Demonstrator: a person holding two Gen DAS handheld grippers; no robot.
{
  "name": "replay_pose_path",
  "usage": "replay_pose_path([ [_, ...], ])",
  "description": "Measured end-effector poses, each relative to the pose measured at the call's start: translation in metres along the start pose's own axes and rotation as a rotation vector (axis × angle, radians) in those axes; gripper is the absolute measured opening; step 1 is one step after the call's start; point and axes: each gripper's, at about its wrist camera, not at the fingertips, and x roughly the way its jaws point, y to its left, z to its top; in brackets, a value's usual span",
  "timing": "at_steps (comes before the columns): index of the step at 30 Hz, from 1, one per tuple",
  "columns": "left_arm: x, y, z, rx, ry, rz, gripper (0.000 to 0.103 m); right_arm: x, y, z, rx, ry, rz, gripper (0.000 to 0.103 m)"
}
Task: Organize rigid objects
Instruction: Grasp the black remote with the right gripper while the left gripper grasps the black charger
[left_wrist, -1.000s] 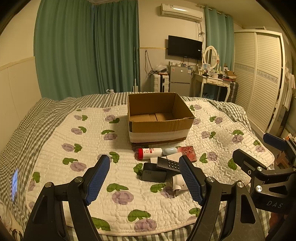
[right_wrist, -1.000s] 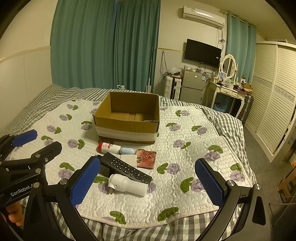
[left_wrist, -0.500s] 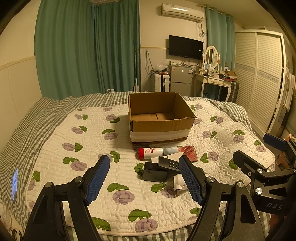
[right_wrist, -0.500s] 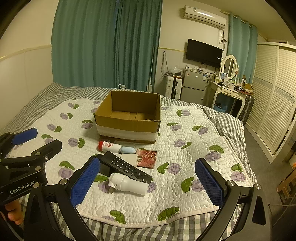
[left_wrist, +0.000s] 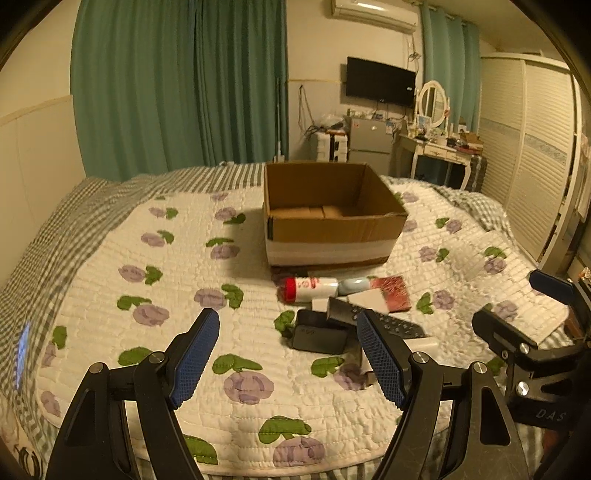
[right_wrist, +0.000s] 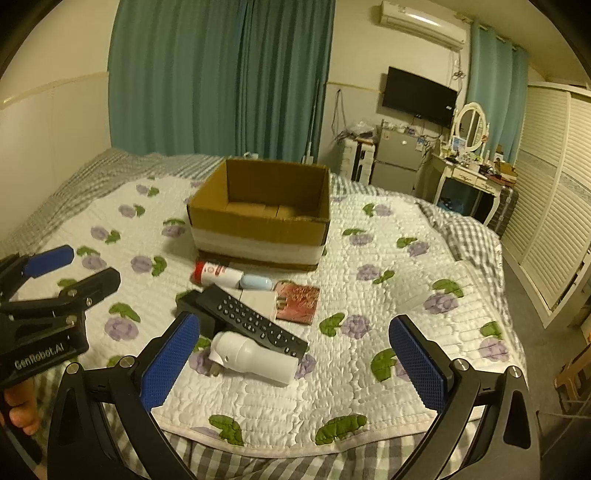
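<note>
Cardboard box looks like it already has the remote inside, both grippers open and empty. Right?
Not quite. The black remote lies on the quilt outside the cardboard box, as the right wrist view shows. Both grippers, left and right, are open and empty.

Green curtains (right_wrist: 221, 77) are hanging across the far wall at 12 o'clock, closed. An air conditioner (right_wrist: 423, 22) is sitting high on the cream wall at 1 o'clock, above a dark television (right_wrist: 419, 96). Below it, a small grey fridge (right_wrist: 397, 155) is standing beside a white dressing table (right_wrist: 467, 177) with an oval mirror (right_wrist: 471, 123). A louvred wardrobe (right_wrist: 550, 206) is filling the 3 o'clock side. Warm light is tinting everything yellowish.
</note>
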Motion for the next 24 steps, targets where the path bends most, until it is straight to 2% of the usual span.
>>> replay_pose_path([
  [9,0.054,0.010,-0.003,0.001,0.074,0.056,0.080,0.070,0.011,-0.010,-0.101,0.150,0.070,0.102],
  [13,0.082,0.016,-0.011,-0.008,0.124,0.073,0.080,0.104,0.029,-0.007,-0.169,0.235,0.149,0.092],
  [15,0.094,0.022,-0.018,-0.016,0.156,0.086,0.080,0.121,0.041,-0.006,-0.210,0.262,0.170,0.091],
  [17,0.103,0.027,-0.022,-0.026,0.181,0.097,0.080,0.135,0.050,-0.006,-0.235,0.273,0.167,0.091],
  [21,0.114,0.036,-0.027,-0.060,0.216,0.091,0.080,0.166,0.063,-0.008,-0.269,0.313,0.153,0.080],
  [24,0.115,0.036,-0.027,-0.065,0.219,0.083,0.080,0.175,0.064,-0.012,-0.269,0.333,0.178,0.080],
])
